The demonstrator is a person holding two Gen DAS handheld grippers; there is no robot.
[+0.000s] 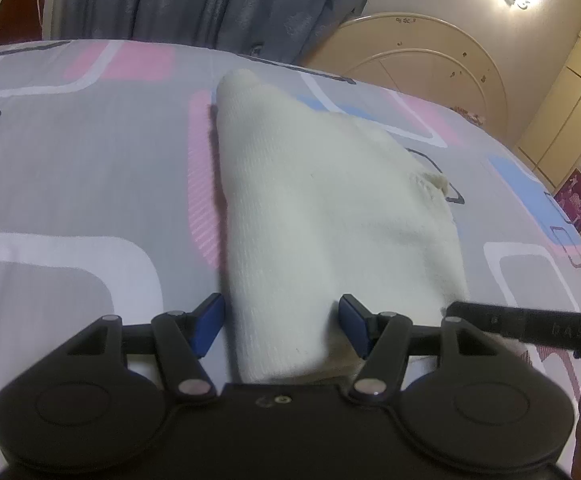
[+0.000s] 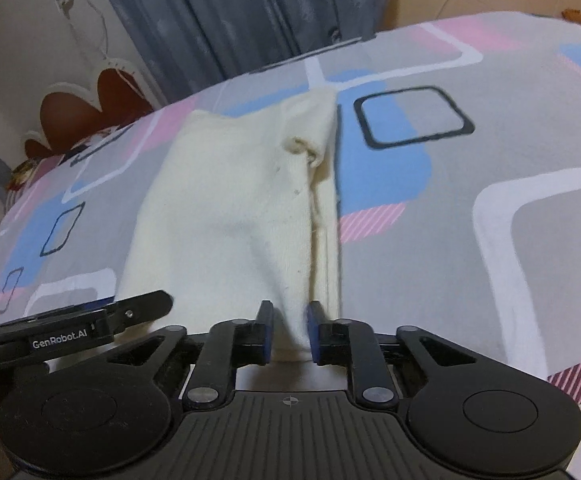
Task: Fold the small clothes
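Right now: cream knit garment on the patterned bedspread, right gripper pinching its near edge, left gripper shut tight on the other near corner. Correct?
Not quite. The left gripper is open: in the left wrist view its blue pads stand apart at either side of the cream knit garment, not pressing it. The rest holds: garment lies on the patterned bedspread, right gripper pinching a fold at its near edge.

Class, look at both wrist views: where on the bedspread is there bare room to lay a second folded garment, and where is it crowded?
Free: the bedspread left of the cream garment, and the stretch right of it. Crowded: the near edge, where the left gripper and right gripper meet the cloth.
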